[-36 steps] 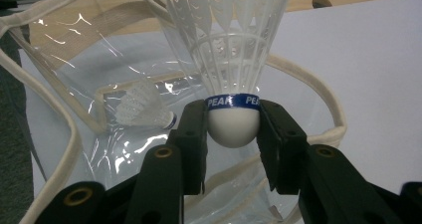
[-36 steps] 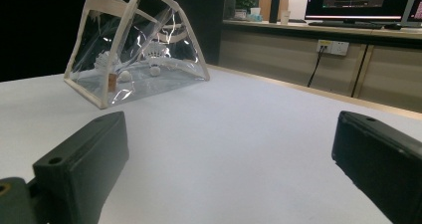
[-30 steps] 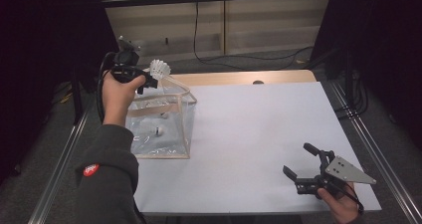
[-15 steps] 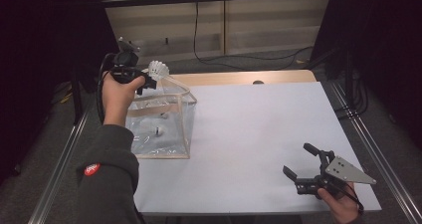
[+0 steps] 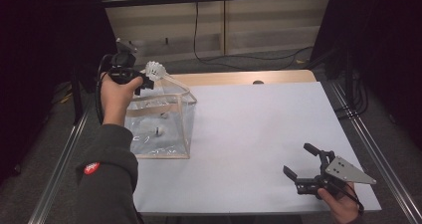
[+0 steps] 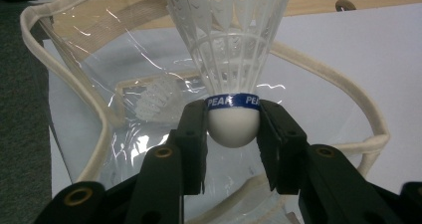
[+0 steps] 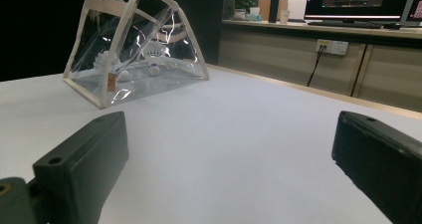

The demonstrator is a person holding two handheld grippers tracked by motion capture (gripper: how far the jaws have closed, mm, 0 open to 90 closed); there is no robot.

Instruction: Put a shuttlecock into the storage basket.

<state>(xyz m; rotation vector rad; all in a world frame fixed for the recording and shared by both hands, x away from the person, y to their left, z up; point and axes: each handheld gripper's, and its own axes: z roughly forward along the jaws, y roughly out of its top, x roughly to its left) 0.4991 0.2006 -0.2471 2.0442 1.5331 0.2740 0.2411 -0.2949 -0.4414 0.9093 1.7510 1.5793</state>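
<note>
My left gripper (image 5: 142, 82) (image 6: 234, 144) is shut on a white shuttlecock (image 5: 154, 70) (image 6: 230, 50), its jaws pressed on the round cork below a blue band. It hangs just above the open mouth of a clear plastic bag with cream edging (image 5: 161, 122) (image 6: 99, 114) (image 7: 139, 45) at the table's left. Shuttlecocks (image 7: 152, 52) lie inside the bag. My right gripper (image 5: 306, 167) (image 7: 229, 159) rests near the table's front right corner, jaws wide apart with nothing between them, pointed toward the bag.
The white table top (image 5: 259, 129) runs between the bag and the right gripper, with a wooden strip (image 5: 249, 77) along its far edge. Metal rails (image 5: 368, 149) flank both sides. Behind it stands a counter with monitors (image 7: 358, 0).
</note>
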